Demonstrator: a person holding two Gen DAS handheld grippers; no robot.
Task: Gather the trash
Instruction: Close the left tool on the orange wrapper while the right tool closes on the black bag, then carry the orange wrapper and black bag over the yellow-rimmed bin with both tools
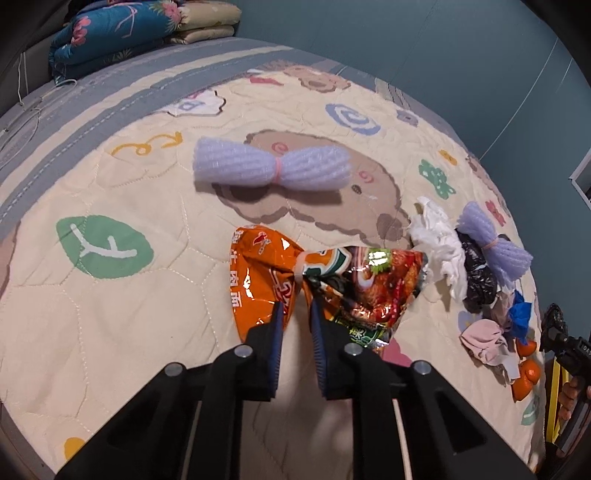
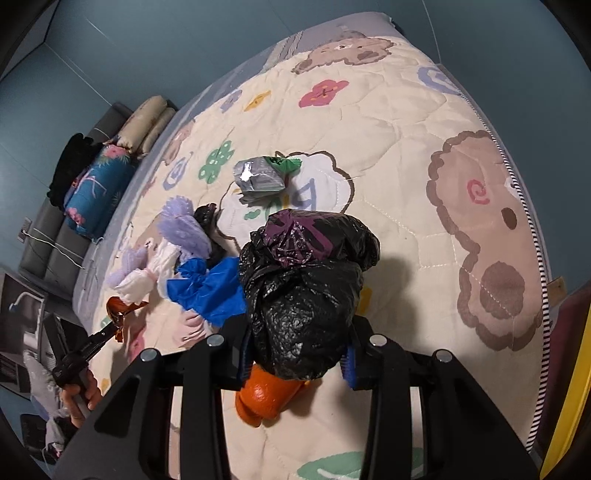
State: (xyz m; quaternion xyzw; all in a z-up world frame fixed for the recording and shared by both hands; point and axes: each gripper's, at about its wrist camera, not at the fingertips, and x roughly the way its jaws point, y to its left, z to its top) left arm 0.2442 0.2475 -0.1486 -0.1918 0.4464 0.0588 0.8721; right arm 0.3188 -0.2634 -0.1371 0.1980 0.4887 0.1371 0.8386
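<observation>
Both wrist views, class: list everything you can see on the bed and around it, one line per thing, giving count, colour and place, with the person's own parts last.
Cartoon-print quilt: one, cream, covering the bed.
Tied foam-net bundles: two, lilac, mid-quilt and in the heap.
Tied noodle wrapper: one, orange, between the left tool's pads.
Crumpled black plastic bag: one, between the right tool's pads.
Crumpled blue plastic: one, left of the black bag.
Crumpled white plastic: one, in the heap.
Silver foil packet: one, beyond the black bag.
Orange peel: orange, beneath the black bag.
Folded bedding: blue floral and beige, at the bed's end.
Left tool: black, shut on the wrapper.
Right tool: black, gripping the bag.
</observation>
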